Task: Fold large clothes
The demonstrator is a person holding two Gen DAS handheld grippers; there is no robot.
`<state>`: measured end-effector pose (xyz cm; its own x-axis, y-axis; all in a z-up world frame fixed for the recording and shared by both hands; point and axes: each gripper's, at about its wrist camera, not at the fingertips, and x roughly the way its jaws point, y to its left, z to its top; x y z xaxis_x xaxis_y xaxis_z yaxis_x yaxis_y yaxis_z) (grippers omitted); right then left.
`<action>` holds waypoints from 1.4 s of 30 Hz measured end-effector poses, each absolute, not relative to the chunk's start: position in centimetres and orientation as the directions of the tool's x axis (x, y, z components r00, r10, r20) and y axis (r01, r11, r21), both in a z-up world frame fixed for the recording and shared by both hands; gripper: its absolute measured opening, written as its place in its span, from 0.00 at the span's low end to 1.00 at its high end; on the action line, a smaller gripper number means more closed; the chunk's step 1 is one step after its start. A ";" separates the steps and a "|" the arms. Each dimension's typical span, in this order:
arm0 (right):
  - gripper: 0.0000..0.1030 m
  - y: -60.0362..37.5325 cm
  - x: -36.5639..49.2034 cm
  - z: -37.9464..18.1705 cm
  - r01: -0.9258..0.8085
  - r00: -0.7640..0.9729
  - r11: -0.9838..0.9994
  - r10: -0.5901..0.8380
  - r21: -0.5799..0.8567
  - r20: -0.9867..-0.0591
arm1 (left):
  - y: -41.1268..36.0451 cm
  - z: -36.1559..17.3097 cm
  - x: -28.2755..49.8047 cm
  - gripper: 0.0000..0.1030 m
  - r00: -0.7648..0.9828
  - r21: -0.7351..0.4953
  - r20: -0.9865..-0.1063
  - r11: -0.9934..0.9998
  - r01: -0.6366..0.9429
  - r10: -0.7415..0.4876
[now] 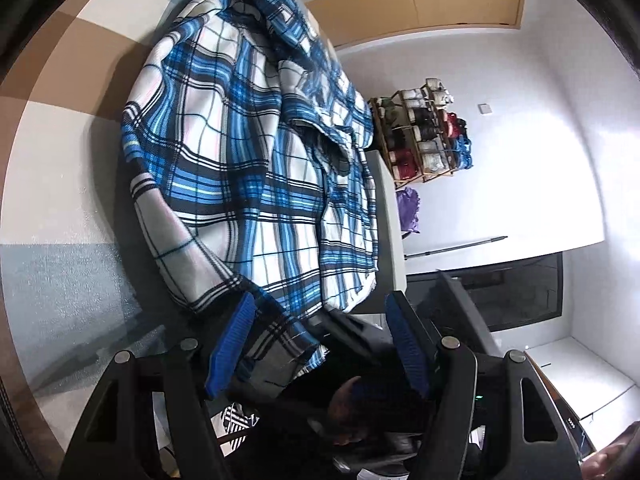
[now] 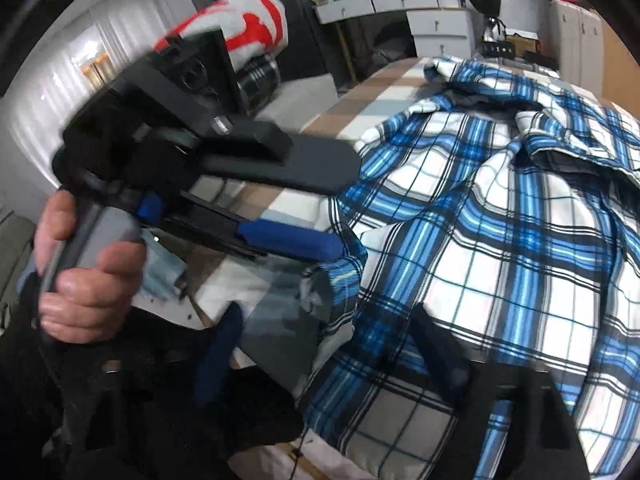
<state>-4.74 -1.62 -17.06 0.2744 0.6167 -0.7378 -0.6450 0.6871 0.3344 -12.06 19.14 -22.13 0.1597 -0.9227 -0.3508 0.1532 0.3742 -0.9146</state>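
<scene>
Left wrist view: left tongs (image 1: 320,344) half-spread — plaid shirt (image 1: 248,168) corner between, grip unclear.

Your shirt (image 1: 248,168) is plaid: white ground crossed by bright blue bands, thin black lines and a few pale cyan stripes. Under it, the table (image 1: 60,152) shows big blocks of tan, white and grey-blue. Your left hand-held gripper (image 1: 320,344) is black with blue pads (image 1: 232,348); your right hand-held gripper (image 2: 324,352) looks the same. Behind, a red-and-white cloth (image 2: 248,28) and white drawers (image 2: 436,20) stand out.
</scene>
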 end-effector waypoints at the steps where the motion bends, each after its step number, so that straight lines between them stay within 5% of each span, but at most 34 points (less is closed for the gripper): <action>1: 0.43 -1.5 -4.8 -17.2 -0.644 0.276 0.689 0.614 0.333 -0.739 | 19.3 -21.9 -12.2 0.60 0.169 -0.913 -0.350 0.375 0.159 -0.922; 3: 0.12 -1.5 -5.1 -17.1 -0.645 0.296 0.697 0.605 0.312 -0.739 | 19.7 -21.8 -12.4 0.60 0.190 -0.911 -0.346 0.377 0.166 -0.919; 6: 0.03 -2.2 -5.1 -16.3 -0.640 0.331 0.700 0.623 0.317 -0.709 | 20.6 -21.1 -13.2 0.60 0.263 -0.891 -0.364 0.416 0.180 -0.893; 11: 0.03 -4.6 -4.7 -14.7 -0.601 0.382 0.713 0.652 0.360 -0.655 | 22.4 -19.7 -14.8 0.63 0.417 -0.832 -0.418 0.524 0.182 -0.807; 18: 0.03 -3.7 -5.6 -13.4 -0.662 0.392 0.685 0.663 0.305 -0.637 | 19.1 -23.0 -12.4 0.68 0.254 -0.826 -0.530 0.560 0.063 -0.809; 34: 0.04 -1.2 -8.2 -13.9 -0.746 0.388 0.640 0.639 0.181 -0.664 | 18.4 -24.2 -12.1 0.68 0.148 -0.872 -0.482 0.489 0.009 -0.863; 38: 0.10 -2.2 -9.2 -13.6 -0.764 0.350 0.605 0.680 0.223 -0.644 | 18.8 -24.0 -12.5 0.52 0.141 -0.854 -0.513 0.520 0.011 -0.847; 40: 0.26 -3.2 -9.9 -13.4 -0.774 0.321 0.582 0.700 0.248 -0.638 | 18.4 -24.0 -12.5 0.27 0.125 -0.846 -0.527 0.533 0.014 -0.841; 42: 0.58 -4.8 -10.6 -12.9 -0.778 0.299 0.565 0.716 0.273 -0.631 | 18.1 -23.7 -12.5 0.17 0.123 -0.833 -0.545 0.552 0.027 -0.829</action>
<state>-10.63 -4.77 -12.85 0.2990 0.7161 -0.6306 -0.7783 0.5654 0.2730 -12.53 18.06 -23.73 0.1228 -0.8293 -0.5451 0.0273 0.5519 -0.8335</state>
